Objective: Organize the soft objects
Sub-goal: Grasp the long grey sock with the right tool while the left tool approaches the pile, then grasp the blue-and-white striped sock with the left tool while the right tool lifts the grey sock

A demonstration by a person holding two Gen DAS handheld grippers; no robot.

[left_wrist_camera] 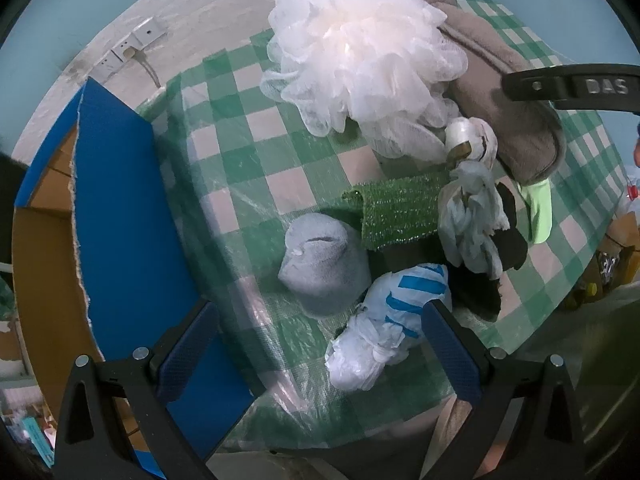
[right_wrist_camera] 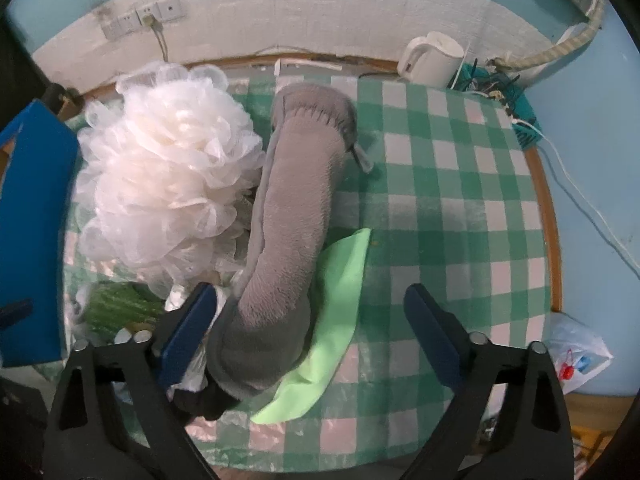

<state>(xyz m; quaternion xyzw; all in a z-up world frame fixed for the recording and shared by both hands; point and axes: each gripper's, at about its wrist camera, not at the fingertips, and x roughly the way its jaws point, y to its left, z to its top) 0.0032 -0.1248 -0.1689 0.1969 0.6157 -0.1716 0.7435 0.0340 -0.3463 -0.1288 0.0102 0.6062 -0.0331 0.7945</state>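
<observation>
A pile of soft things lies on the green checked tablecloth (right_wrist_camera: 460, 200). My left gripper (left_wrist_camera: 320, 352) is open, pointing down over a grey sock ball (left_wrist_camera: 324, 264) and a knotted white bag with blue stripes (left_wrist_camera: 392, 320); it touches neither. Beyond these lie a strip of green turf (left_wrist_camera: 400, 212), a knotted white bag (left_wrist_camera: 472, 220) and a big white mesh sponge (left_wrist_camera: 360, 52). My right gripper (right_wrist_camera: 312, 332) is open around the near end of a grey plush slipper (right_wrist_camera: 296, 240). Its left pad is close to the plush and its right pad stands well off. A light green cloth (right_wrist_camera: 340, 300) lies under the slipper.
A blue-sided cardboard box (left_wrist_camera: 120, 220) stands open at the table's left edge. A white jug (right_wrist_camera: 434, 58) and tangled cables (right_wrist_camera: 504, 88) sit at the back right by the wall. A clear bag (right_wrist_camera: 576, 352) hangs off the table's right side. A roll of tape (left_wrist_camera: 458, 136) lies in the pile.
</observation>
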